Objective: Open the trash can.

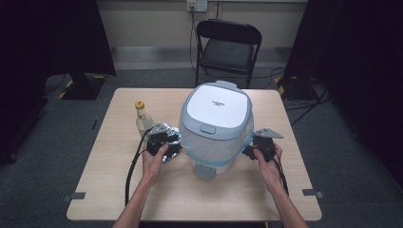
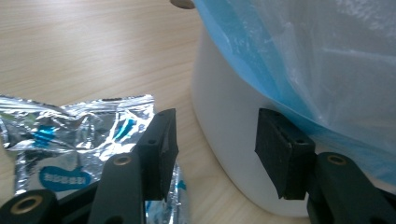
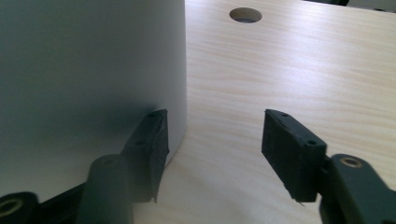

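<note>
high view: a white rice cooker (image 1: 216, 124) with a grey lid stands mid-tabletop (image 1: 109, 190), wrapped low down in a clear plastic bag with a blue edge (image 1: 195, 142). the left gripper (image 1: 167, 140) sits at its left flank, the right gripper (image 1: 251, 147) at its right flank, both about equally near, so the cooker lies between the two hands. in the left gripper view the jaws stand about half open, straddling the bottom curve of the white wall, with nothing pinched yet. in the right gripper view the jaws are likewise half open; one pad lies against or just beside the wall, the other over bare wood, holding nothing. a crumpled foil packet (image 2: 70, 135) lies beside the left jaws, and a bottle (image 1: 142, 118) stands behind. the coming move likely turns on both hands pressing inward evenly.
</note>
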`<state>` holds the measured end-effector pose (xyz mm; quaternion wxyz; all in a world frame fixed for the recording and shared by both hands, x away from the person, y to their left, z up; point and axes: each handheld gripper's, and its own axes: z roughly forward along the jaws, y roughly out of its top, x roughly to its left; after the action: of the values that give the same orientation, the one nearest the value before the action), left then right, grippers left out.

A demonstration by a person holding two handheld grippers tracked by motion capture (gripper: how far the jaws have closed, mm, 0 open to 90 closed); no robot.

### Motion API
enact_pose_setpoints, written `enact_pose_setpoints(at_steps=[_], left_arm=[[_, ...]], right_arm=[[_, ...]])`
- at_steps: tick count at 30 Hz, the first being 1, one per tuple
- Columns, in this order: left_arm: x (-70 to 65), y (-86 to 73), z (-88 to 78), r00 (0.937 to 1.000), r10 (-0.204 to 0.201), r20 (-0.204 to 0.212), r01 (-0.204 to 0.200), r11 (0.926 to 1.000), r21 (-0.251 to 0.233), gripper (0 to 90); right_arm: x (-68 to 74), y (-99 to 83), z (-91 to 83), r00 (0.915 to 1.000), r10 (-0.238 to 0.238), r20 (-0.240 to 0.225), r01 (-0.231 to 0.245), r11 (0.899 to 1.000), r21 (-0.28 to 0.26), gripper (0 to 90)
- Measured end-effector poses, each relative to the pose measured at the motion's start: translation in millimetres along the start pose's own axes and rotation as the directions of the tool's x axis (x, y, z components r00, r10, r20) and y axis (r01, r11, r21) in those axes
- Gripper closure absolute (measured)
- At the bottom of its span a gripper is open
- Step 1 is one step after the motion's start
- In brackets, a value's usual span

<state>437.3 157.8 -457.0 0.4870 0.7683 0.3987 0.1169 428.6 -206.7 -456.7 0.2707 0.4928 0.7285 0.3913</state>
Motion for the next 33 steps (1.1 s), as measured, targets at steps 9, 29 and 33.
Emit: enact_pose_setpoints(at_steps=[9, 29, 33], left_arm=[[-7.7, 0.9, 0.5, 0.9999, 0.010, -0.004, -0.010, 0.9997, 0.023, 37.1], [-6.6, 3.7, 9.9, 0.9996, 0.012, -0.027, -0.011, 0.9998, 0.015, 56.1], [-11.5, 4.1, 4.7, 0.9987, 0.042, -0.030, -0.041, 0.9984, 0.038, 57.8]], right_arm=[[-9.4, 12.6, 16.6, 1.0000, 0.008, 0.003, -0.008, 1.000, 0.009, 47.0], [-8.1, 15.2, 8.8, 0.9979, -0.026, -0.060, 0.023, 0.998, -0.055, 57.2], [-4.9, 15.4, 8.9, 0.9957, -0.013, -0.092, 0.009, 0.999, -0.048, 65.2]])
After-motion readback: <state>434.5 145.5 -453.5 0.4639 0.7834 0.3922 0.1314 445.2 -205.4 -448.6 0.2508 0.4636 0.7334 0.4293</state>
